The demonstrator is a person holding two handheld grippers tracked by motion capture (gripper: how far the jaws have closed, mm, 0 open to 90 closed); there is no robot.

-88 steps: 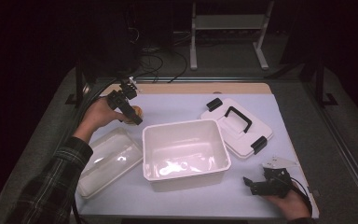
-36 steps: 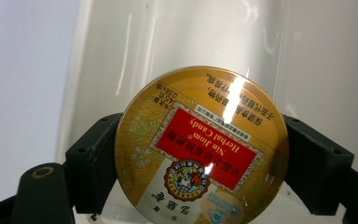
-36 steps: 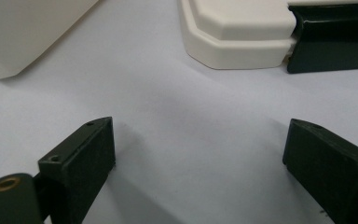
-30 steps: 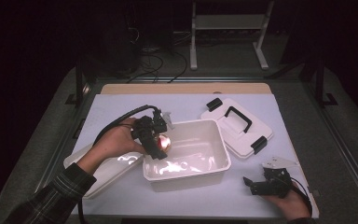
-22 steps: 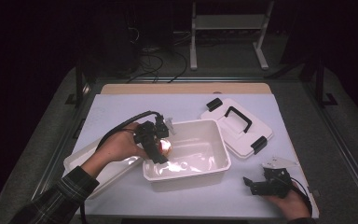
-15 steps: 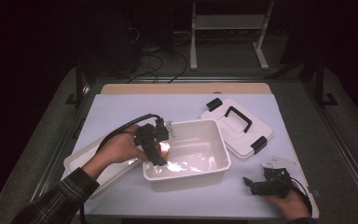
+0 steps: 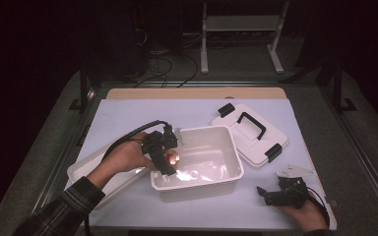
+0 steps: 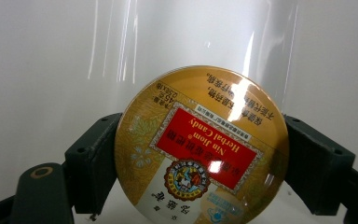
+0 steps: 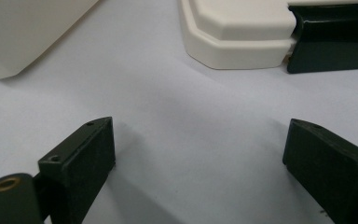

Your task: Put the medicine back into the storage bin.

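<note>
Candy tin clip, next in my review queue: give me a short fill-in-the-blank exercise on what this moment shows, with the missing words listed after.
1. The left gripper is shut on a round candy tin whose label centre is coloured ____.
2. In the high view, that gripper holds the tin over the open white ____.
3. The right gripper rests on the table with its jaws ____.
4. The white lid right of the bin carries a ____ handle.

Missing words: red; bin; open; black

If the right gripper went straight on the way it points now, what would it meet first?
Probably the white lid with its black latch: bare table lies between the open jaws of the right gripper, then the lid's edge. Depth is hard to judge.
</note>
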